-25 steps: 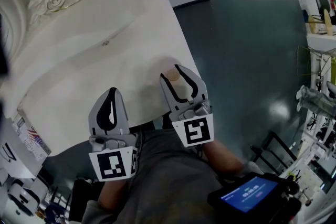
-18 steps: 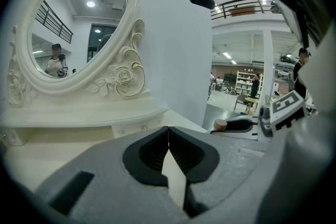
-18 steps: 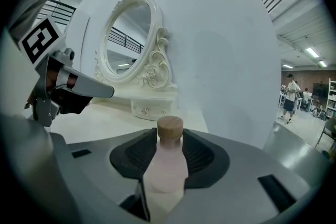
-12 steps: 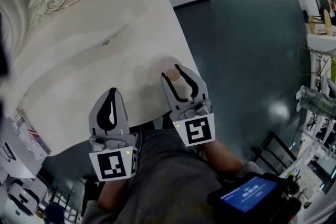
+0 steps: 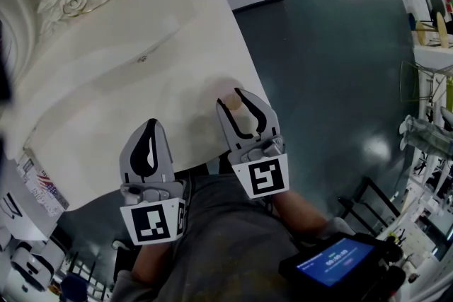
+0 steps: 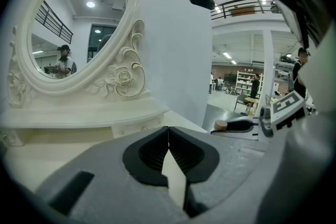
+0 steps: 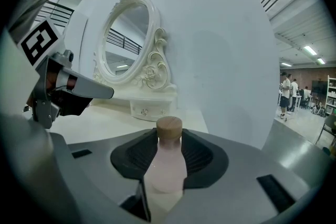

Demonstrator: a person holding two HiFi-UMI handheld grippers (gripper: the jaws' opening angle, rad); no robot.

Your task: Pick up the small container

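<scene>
The small container [image 7: 165, 168] is a pale pink bottle with a wooden cap. It stands upright between the jaws of my right gripper [image 7: 169, 136], and the pads lie against its sides while the jaws are closing. In the head view the small container [image 5: 231, 101] sits near the right edge of the white dressing table [image 5: 106, 102], with my right gripper [image 5: 232, 97] around it. My left gripper [image 5: 150, 125] hovers over the table's near edge, shut and empty. In its own view the left gripper [image 6: 168, 129] has its tips meeting.
An ornate white oval mirror [image 6: 73, 29] stands at the back of the table on a low drawer base [image 7: 149, 107]. The table's right edge drops to a dark floor [image 5: 340, 81]. A handheld device with a lit screen [image 5: 336, 262] is at the lower right.
The right gripper's jaws have drawn in slightly around the container. Both grippers stay in the same place.
</scene>
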